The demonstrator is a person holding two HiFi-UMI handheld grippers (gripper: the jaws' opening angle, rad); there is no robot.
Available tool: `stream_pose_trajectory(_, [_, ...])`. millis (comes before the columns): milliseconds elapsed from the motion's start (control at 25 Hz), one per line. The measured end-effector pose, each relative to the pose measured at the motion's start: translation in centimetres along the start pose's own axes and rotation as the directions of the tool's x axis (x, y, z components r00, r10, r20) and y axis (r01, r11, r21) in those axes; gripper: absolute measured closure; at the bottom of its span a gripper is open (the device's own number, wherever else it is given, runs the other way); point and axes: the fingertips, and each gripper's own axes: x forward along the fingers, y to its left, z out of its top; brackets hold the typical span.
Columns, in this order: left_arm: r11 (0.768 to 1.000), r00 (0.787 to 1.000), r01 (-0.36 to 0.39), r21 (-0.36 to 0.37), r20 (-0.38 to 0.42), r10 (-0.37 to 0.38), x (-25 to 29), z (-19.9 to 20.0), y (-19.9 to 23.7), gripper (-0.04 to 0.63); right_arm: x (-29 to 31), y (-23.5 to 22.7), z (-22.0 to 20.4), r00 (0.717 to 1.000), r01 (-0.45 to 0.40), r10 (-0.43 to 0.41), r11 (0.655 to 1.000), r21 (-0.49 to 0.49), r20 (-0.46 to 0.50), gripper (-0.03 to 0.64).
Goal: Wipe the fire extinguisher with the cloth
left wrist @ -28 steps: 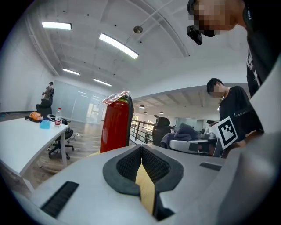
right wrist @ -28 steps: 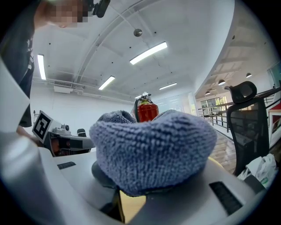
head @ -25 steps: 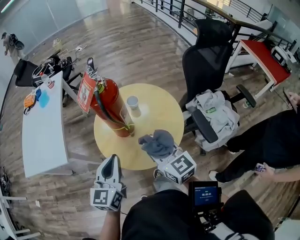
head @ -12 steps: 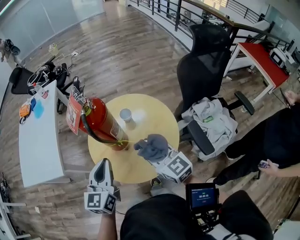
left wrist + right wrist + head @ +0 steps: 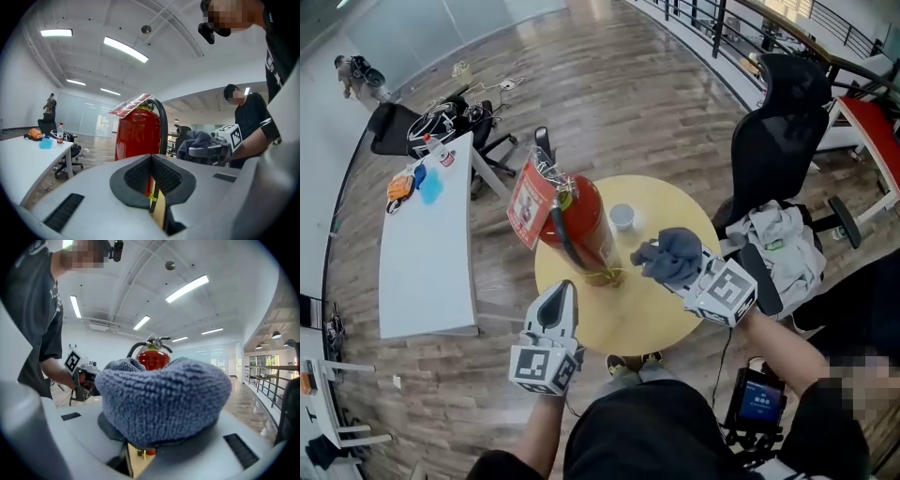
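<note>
Since the left gripper (image 5: 565, 291) is closed on nothing, the fire extinguisher (image 5: 581, 225), upright on the round yellow table (image 5: 642, 319), could be steadied with it (tipping judged possible). The cloth (image 5: 668, 255), clamped in the right gripper (image 5: 682, 274), should be pressed flat to the cylinder. Wood floor (image 5: 609, 84); office chair (image 5: 778, 141) rightward.

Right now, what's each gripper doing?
Left gripper: shut, empty.
Right gripper: shut on the blue-grey cloth.
</note>
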Motion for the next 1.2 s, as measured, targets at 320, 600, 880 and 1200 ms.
stream_pose_trajectory(320, [0.999,1.0,-0.027,0.018,0.005,0.027,0.4,1.1,2.6,0.572,7.6,1.4,12.3,0.96,-0.249,0.248,0.969,-0.012,0.131,0.515])
stream_pose_trajectory(600, [0.999,0.999,-0.035,0.009,0.007,0.035,0.1,1.2,3.9,0.572,7.4,1.9,6.1,0.928,-0.303,0.336,0.931,0.203,-0.16,0.517])
stream_pose_trajectory(880, [1.0,1.0,-0.024,-0.002,-0.005,0.024,0.0,0.5,3.8,0.572,9.3,2.9,-6.9,0.684,-0.242,0.347,0.938,0.25,-0.642,0.515])
stream_pose_trajectory(1200, [1.0,1.0,-0.021,-0.007,0.008,0.022,-0.3,0.6,4.2,0.571,8.3,2.4,-1.9,0.791,-0.233,0.322,0.945,0.23,-0.521,0.336])
